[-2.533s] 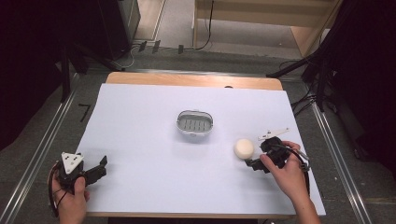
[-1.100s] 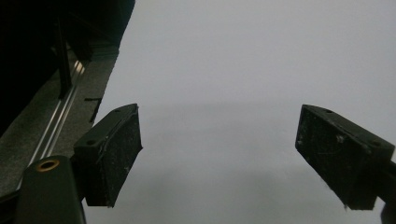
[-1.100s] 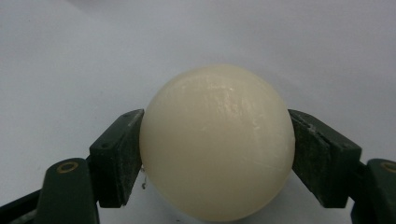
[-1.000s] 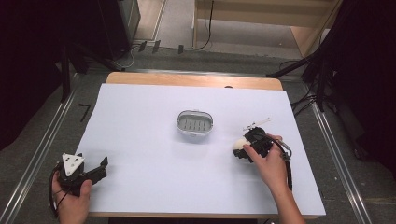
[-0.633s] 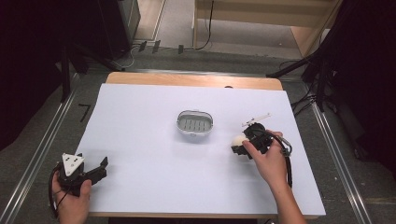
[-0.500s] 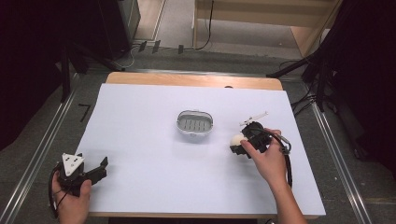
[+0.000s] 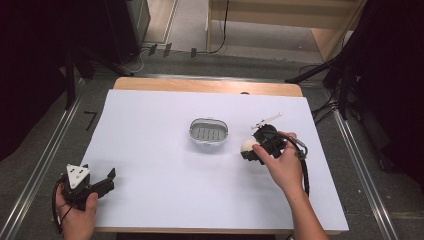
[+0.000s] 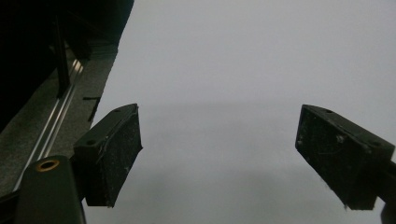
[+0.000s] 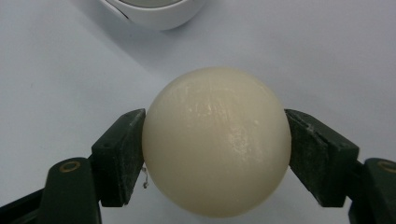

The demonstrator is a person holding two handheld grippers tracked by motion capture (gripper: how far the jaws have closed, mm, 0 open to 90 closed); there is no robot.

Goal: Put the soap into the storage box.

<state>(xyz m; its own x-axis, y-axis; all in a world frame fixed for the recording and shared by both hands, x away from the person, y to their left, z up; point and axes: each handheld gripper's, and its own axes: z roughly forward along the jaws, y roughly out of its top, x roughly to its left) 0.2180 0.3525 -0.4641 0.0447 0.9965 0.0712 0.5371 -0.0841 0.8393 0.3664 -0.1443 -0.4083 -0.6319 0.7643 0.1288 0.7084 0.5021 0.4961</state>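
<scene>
The right claw point(image 7: 251, 151) has carried the smooth, glossy cream ball point(image 9: 215, 140), clamped, nearer the oval slotted dish point(image 7: 208, 133); left claw point(image 8: 219, 158) gapes apart.

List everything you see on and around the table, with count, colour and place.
ball: one, cream, between the right gripper's jaws, right of the dish
dish: one, white with a slotted grey inside, table middle
sheet: one, white, covering the table
table: one, wood edge at the far side
cables: several, black, on the floor beyond the table
left gripper: one, black, open, near left corner
right gripper: one, black, shut on the ball
hands: two, one on each gripper
</scene>
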